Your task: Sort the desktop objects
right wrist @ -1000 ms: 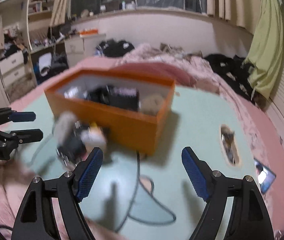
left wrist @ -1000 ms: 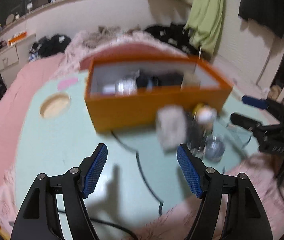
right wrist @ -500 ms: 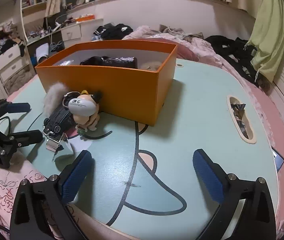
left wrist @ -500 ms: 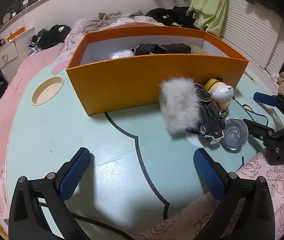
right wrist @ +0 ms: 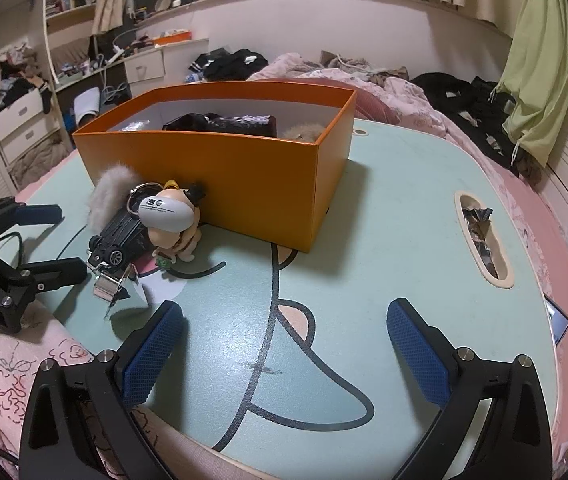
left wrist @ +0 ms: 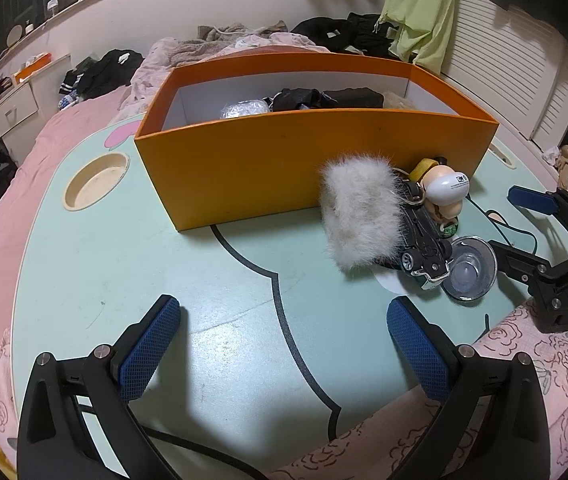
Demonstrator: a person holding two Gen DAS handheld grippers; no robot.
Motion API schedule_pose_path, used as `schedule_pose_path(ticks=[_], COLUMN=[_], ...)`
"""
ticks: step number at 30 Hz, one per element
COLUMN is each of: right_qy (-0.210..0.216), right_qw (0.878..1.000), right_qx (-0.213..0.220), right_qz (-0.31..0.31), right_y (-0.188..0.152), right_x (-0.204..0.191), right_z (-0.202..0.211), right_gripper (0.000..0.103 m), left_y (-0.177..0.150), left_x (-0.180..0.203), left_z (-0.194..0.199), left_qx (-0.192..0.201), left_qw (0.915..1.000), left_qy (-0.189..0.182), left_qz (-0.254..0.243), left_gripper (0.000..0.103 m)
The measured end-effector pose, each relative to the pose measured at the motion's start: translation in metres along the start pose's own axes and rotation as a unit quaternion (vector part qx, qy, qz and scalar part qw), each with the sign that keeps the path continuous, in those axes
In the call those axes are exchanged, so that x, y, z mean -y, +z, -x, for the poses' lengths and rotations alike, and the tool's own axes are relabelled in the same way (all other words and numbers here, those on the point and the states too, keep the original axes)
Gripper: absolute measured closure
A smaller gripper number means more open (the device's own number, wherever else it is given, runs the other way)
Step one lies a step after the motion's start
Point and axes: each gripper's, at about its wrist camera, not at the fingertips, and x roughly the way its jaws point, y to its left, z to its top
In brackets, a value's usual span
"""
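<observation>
While loose items cluster against orange box (left wrist: 284,168) near wall for sorting: fur pouch (left wrist: 358,216), toy car (left wrist: 424,240), figurine (right wrist: 172,220); left gripper (left wrist: 282,344), right gripper (right wrist: 284,344) fingers just spread wide, empty, above tabletop (left wrist: 144,272).

Both the left tongs (left wrist: 284,344) and right tongs (right wrist: 284,344) have just spread wide open, empty, angled down over the worktop (left wrist: 220,312).

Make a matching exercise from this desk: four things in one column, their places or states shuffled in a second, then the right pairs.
Things:
1. fluffy white pouch
2. black toy car
3. clear glass cup
4. left tool

Places or states:
A. open, empty
B. beside the car, nearest the right tool
C. against the orange box
D. upside down, wheels up

Pairs: 1-C, 2-D, 3-B, 4-A
</observation>
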Motion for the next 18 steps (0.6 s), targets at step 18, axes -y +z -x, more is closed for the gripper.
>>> schedule_pose_path(ticks=[18], right_qy=[0.000], right_qw=[1.000], right_qx=[0.001], right_qz=[0.000], right_y=[-0.0006], right_x=[-0.0003], right_z=[0.0007], right_gripper=[0.001], left_y=[0.0007], left_x=[-0.0011], left_z=[-0.0005], left_qx=[0.000], left_qw=[1.0000], left_qy=[0.000], left_qz=[0.000], left_gripper=[0.000])
